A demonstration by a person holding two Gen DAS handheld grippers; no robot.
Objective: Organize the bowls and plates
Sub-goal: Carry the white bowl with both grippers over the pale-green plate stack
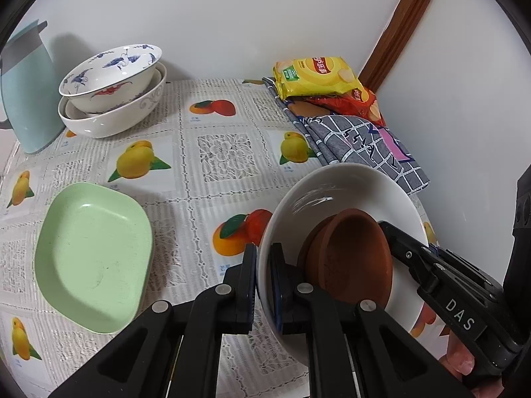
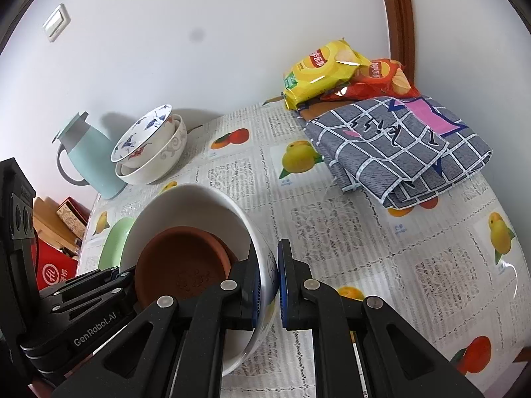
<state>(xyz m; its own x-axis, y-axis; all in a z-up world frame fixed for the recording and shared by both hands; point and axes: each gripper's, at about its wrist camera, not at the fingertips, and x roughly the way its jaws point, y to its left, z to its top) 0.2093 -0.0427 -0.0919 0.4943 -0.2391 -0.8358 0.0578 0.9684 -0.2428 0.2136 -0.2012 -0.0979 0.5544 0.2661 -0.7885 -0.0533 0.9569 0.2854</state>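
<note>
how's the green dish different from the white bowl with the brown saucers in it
The green dish is a shallow rounded rectangle; the white bowl is round and deeper. The green dish lies flat on the tablecloth, untouched; the white bowl is tilted, with the left hand-held gripper and right hand-held gripper each clamping its rim. The dish is empty; the bowl carries brown saucers.

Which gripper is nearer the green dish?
Left. The left gripper grips the white bowl's rim beside the green dish; the right gripper grips the far rim.
</note>
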